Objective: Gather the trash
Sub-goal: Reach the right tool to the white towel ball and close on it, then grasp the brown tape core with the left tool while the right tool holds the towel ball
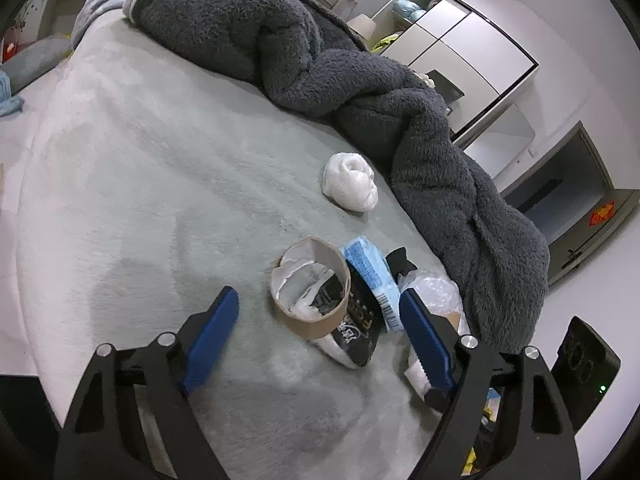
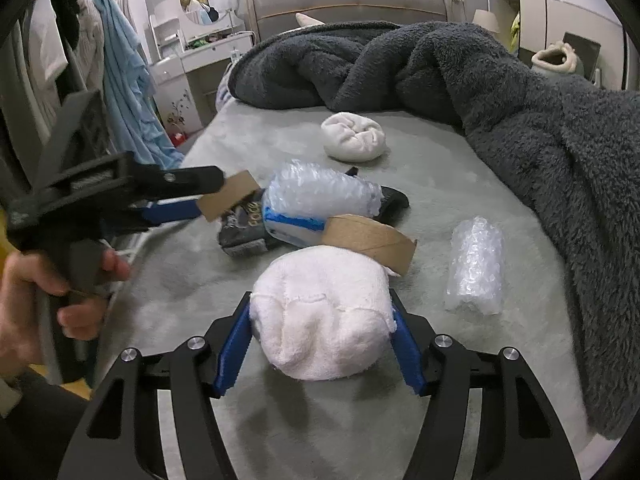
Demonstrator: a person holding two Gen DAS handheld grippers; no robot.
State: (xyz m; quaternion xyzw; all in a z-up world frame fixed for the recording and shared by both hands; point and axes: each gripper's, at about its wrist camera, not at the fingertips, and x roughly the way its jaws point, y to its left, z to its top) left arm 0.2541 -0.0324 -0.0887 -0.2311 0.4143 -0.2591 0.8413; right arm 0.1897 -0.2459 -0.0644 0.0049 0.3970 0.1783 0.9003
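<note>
Two hand-held grippers work over a heap of trash on the pale grey-green bed point(image 2: 460, 184). The right hand-held gripper point(image 2: 322, 312) pinches a white rolled cloth bundle point(image 2: 320, 312) between both blue pads; it is soft and rounded, so it may squeeze out or sag loose when lifted. The left hand-held gripper point(image 1: 320, 312) stands released, its jaws wide around a brown cardboard tape ring point(image 1: 310, 292) stuffed with white plastic, with a black printed packet point(image 1: 356, 336) and a blue-and-white wrapper point(image 1: 372, 280) also between the pads. Closing here could crush the ring or catch several pieces unevenly, dropping some. Nearby, a clear bubble-wrap roll point(image 2: 476, 264) and a second white cloth bundle point(image 2: 354, 136) lie apart.
</note>
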